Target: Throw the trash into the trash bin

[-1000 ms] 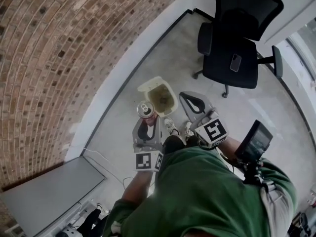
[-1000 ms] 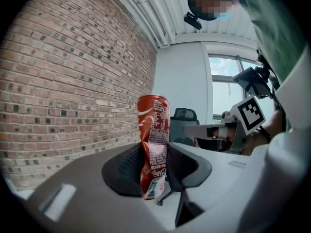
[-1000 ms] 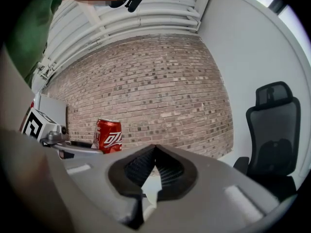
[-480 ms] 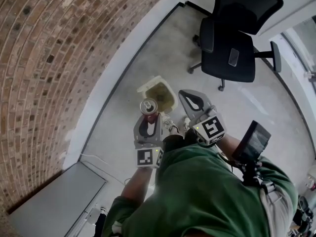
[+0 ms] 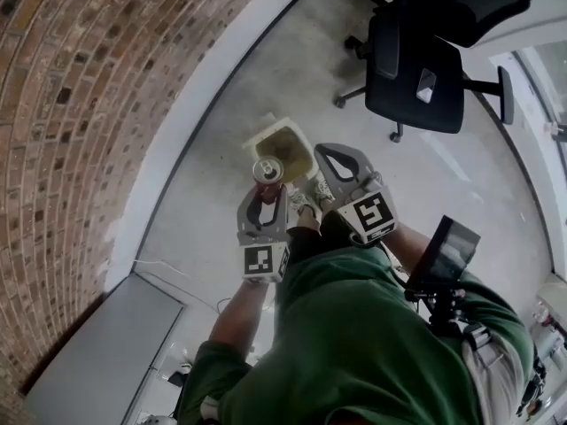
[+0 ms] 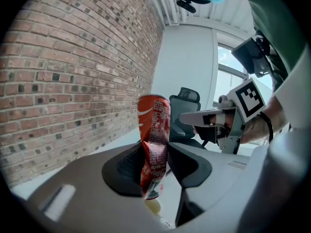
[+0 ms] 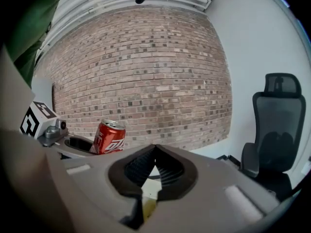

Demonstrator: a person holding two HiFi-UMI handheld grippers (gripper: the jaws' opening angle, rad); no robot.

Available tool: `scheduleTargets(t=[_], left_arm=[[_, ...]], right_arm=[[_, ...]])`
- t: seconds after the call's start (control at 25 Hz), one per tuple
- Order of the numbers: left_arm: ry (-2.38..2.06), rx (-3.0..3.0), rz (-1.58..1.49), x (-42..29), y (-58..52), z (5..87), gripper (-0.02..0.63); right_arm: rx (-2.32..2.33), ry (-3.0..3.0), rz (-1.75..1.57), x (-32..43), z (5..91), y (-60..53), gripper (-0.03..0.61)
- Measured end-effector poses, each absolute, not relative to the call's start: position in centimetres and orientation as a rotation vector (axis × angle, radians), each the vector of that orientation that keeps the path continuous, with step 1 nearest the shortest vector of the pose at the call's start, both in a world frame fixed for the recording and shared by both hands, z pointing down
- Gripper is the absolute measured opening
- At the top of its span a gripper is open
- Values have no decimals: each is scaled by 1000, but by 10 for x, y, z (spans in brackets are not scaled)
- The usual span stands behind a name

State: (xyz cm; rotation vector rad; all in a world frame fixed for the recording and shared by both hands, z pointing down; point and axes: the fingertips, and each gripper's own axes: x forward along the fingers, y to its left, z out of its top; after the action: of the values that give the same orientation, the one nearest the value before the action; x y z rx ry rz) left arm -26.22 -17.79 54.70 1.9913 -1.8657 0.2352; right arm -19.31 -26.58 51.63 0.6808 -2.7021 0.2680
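Soda can [image 6: 154, 125], red, crumpled at its waist

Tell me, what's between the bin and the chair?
Just bare floor. The head view shows nothing lying between the bin and the chair.

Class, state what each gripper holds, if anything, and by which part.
The left gripper grips the red soda can by its dented lower body, the top standing above the jaws. The right gripper holds nothing; its jaws are together.
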Motion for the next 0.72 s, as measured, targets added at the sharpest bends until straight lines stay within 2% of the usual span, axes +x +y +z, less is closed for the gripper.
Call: scheduleTargets(t=[0.72], left_arm=[[-1641,1757,505,-245,-170,749,155]], right_arm=[[465,-2511,412,-206,699,-253,3]])
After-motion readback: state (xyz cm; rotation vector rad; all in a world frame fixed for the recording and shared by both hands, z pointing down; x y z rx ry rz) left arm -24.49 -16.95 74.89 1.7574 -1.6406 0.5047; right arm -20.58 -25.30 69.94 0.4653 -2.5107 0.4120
